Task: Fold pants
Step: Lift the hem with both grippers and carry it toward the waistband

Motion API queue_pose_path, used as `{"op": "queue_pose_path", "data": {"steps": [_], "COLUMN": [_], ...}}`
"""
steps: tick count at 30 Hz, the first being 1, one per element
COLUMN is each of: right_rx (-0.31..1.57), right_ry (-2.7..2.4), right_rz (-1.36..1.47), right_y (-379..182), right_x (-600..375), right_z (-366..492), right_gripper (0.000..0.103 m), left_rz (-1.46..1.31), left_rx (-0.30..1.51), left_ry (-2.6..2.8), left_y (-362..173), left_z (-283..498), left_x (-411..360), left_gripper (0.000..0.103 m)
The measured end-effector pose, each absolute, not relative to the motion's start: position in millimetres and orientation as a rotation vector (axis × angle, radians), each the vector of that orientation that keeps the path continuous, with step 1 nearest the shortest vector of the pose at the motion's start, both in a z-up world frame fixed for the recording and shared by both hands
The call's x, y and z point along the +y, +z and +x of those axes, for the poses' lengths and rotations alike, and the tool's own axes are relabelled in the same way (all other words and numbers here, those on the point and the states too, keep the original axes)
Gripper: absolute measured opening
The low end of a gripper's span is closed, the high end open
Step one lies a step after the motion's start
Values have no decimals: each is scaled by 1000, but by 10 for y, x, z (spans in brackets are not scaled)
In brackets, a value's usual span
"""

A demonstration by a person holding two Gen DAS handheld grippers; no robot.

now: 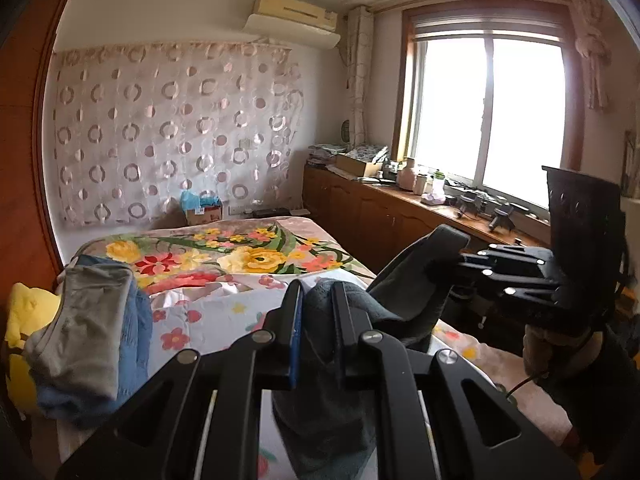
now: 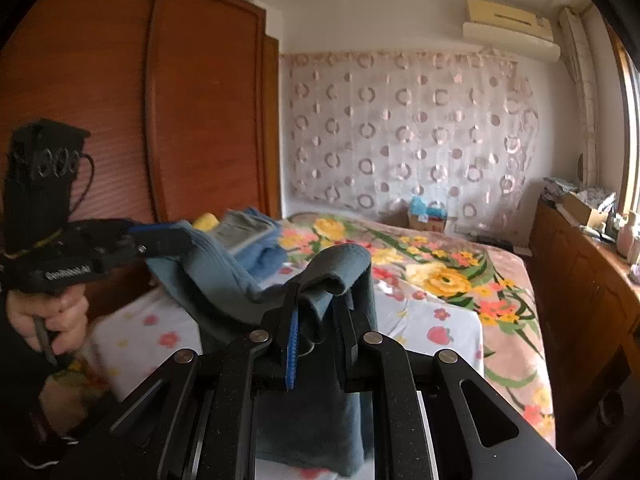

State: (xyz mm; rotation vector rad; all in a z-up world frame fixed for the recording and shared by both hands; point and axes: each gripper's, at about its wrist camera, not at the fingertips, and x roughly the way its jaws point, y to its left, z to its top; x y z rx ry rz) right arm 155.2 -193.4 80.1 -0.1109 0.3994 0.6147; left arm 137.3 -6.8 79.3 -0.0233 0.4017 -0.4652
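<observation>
My two wrist views sit close behind their fingers, facing the far curtain (image 1: 172, 136), sharing the bed (image 2: 460, 280).

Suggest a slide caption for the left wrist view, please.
Both grippers, left and right, shut on grey pants above the floral bed.

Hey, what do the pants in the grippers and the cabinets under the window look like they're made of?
Pants: soft, matte grey-blue knit, maybe fleece or jersey; they drape limply and bunch thickly where the left gripper and the right gripper pinch them.
Cabinets: reddish-brown wood or wood veneer, with a semi-gloss finish; the raised panel doors catch window light.
</observation>
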Motion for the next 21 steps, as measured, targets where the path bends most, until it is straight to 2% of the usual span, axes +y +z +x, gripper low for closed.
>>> {"op": "queue_pose_path", "data": {"steps": [10,13,21], "right_rx": [277,315,552], "right_ry": [554,568,573], "right_rz": [-67,-71,-125], "right_y": [1435,1303,262], "right_x": [-1964,-1941,-1749], "right_z": [2429,2454,2129], "right_gripper": [11,11,11], "left_rz": [41,69,70], "left_rx": [296,336,541], "left_ry": [-388,-386,-390], "left_y": [1429,1195,260], "left_z": [2094,2052,1796], "left_x": [-63,-57,-27], "left_gripper": [10,10,11]}}
